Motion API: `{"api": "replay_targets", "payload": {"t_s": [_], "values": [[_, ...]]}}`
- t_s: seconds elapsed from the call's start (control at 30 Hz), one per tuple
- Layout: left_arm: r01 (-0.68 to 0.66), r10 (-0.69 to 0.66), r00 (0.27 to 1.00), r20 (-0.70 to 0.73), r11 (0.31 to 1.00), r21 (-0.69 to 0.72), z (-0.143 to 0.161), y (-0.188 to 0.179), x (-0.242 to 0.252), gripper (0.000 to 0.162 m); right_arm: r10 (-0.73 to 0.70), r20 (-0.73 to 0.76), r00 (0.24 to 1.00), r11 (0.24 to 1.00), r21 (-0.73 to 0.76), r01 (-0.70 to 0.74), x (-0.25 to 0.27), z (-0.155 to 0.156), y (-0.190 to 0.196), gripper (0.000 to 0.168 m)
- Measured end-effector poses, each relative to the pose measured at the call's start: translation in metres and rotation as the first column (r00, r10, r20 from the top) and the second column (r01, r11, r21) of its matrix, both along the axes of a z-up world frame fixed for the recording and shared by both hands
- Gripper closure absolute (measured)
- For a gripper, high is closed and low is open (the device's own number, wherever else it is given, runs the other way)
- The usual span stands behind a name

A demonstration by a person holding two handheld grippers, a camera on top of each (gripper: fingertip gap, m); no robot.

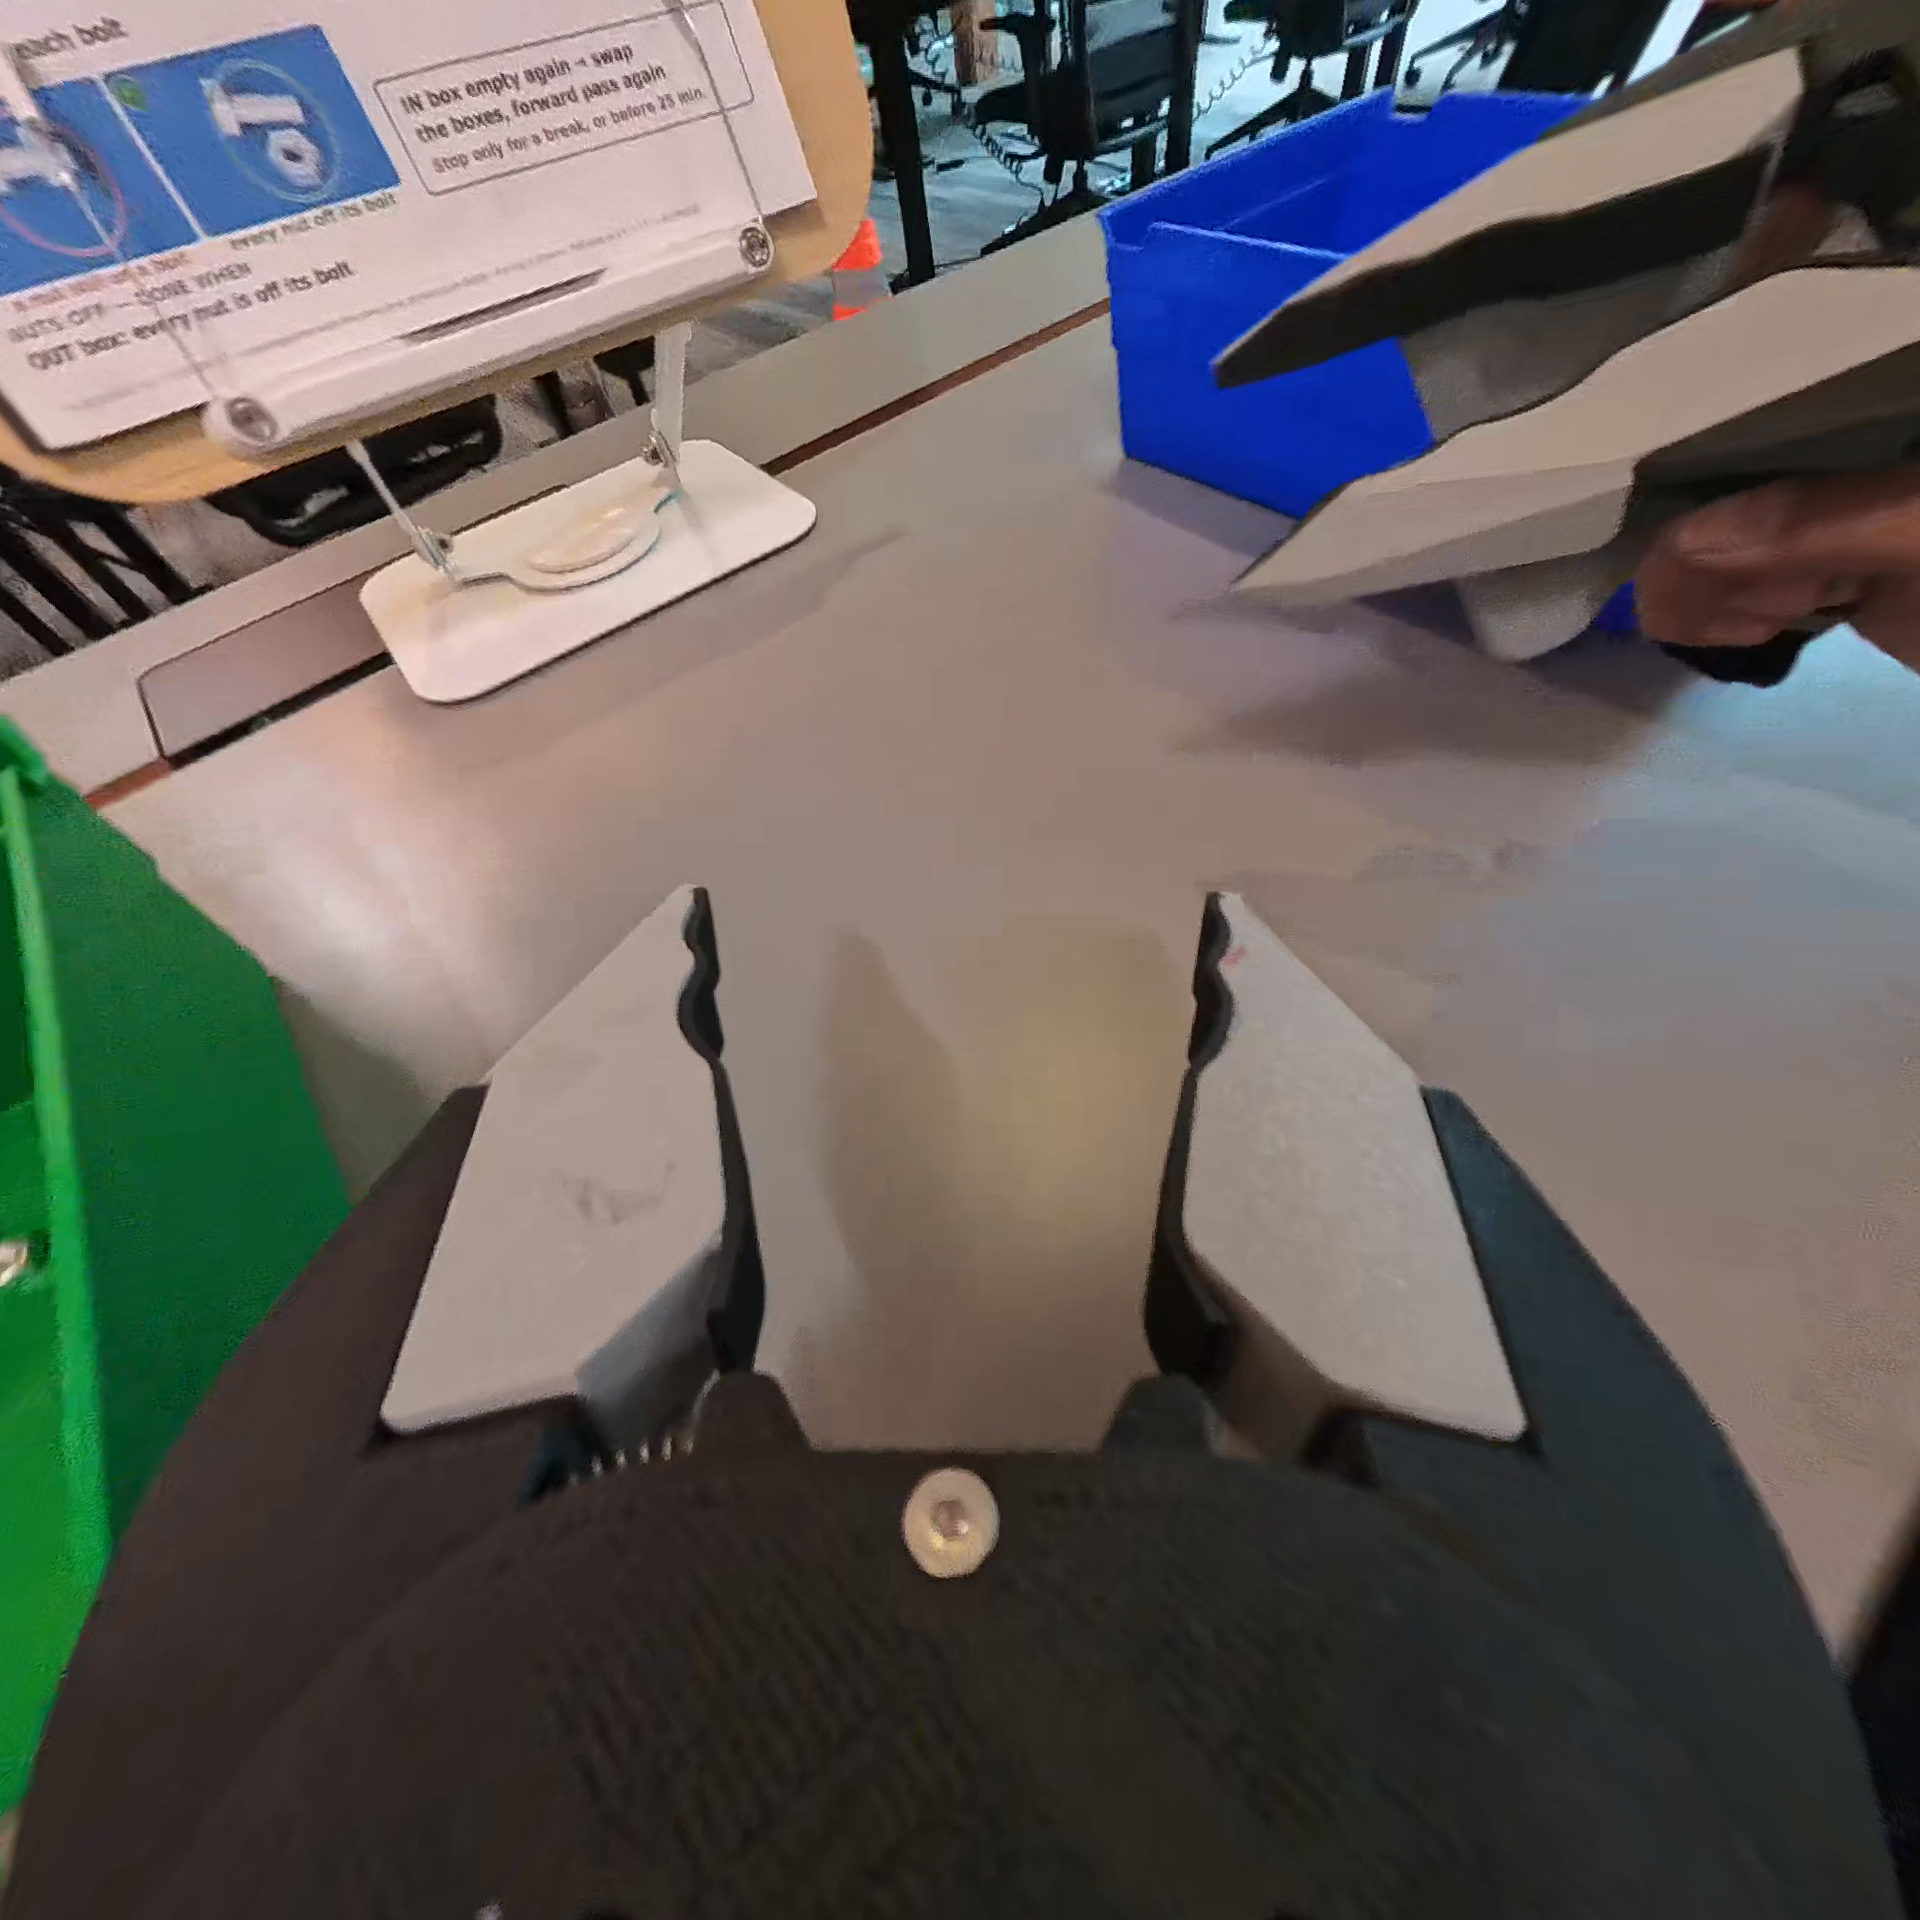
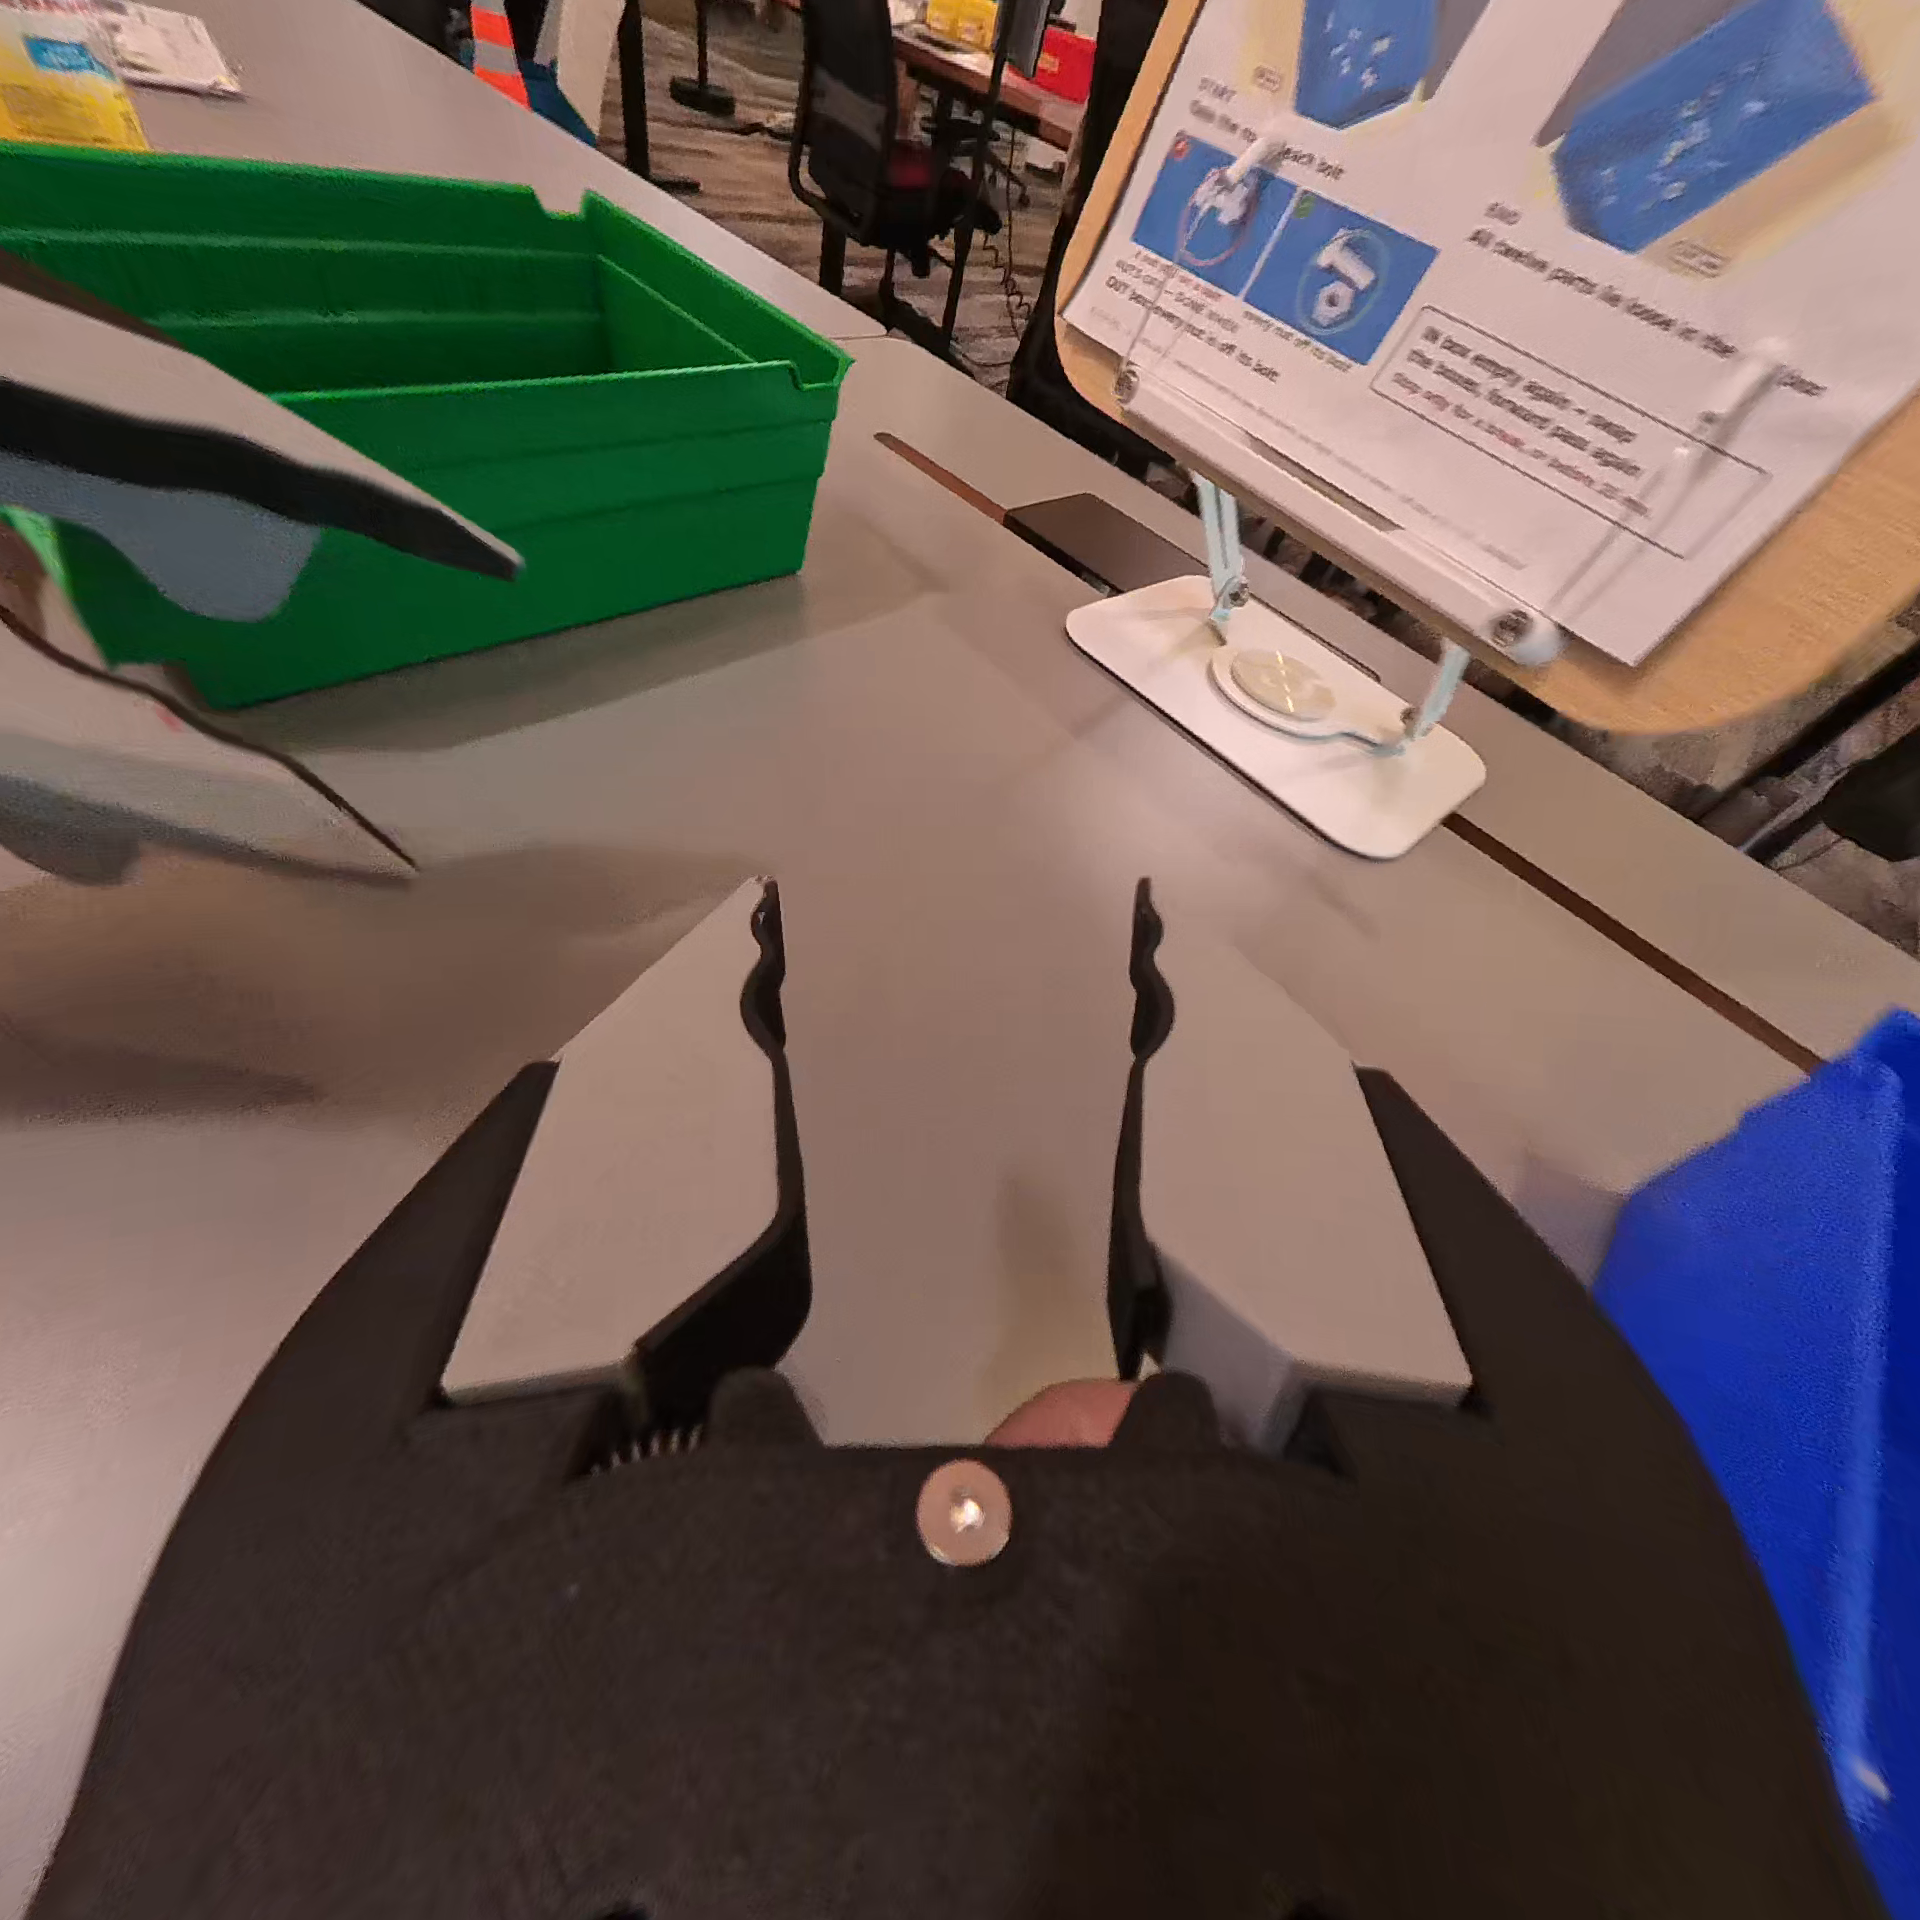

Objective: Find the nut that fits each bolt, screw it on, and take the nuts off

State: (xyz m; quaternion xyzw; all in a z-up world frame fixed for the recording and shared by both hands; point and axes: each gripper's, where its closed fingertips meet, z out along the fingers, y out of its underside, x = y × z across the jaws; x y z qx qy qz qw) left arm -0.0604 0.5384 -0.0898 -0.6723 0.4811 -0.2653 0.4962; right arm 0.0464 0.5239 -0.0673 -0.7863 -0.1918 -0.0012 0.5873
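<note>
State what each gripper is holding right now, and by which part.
Nothing is held. The left gripper and the right gripper both stand open over the bare grey table, with only tabletop between their fingers; no bolt or nut is in view.

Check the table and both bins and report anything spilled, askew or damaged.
Nothing stands out. The green bin and blue bin sit upright on the grey table, and the instruction stand stands level. The left gripper and right gripper are open and empty. No nuts or bolts show on the table.
</note>
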Motion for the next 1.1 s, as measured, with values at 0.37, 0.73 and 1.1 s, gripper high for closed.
{"api": "replay_targets", "payload": {"t_s": [0.37,0.73,1.1], "values": [[0.043,-0.044,0.997,-0.06,0.999,-0.01,-0.043,0.05,0.073,0.087,-0.021,0.058,0.998,0.999,-0.034,0.023,0.02,-0.045,0.078,0.11],[0.019,-0.019,1.0,-0.006,0.99,0.139,-0.03,0.049,0.076,0.099,-0.026,0.091,0.995,0.996,-0.08,0.033,0.021,-0.062,0.074,0.078],[0.039,-0.03,0.997,-0.067,0.989,0.139,-0.042,0.046,0.077,0.1,-0.07,0.001,0.998,0.99,-0.124,0.07,0.031,-0.067,0.067,0.073]]}}
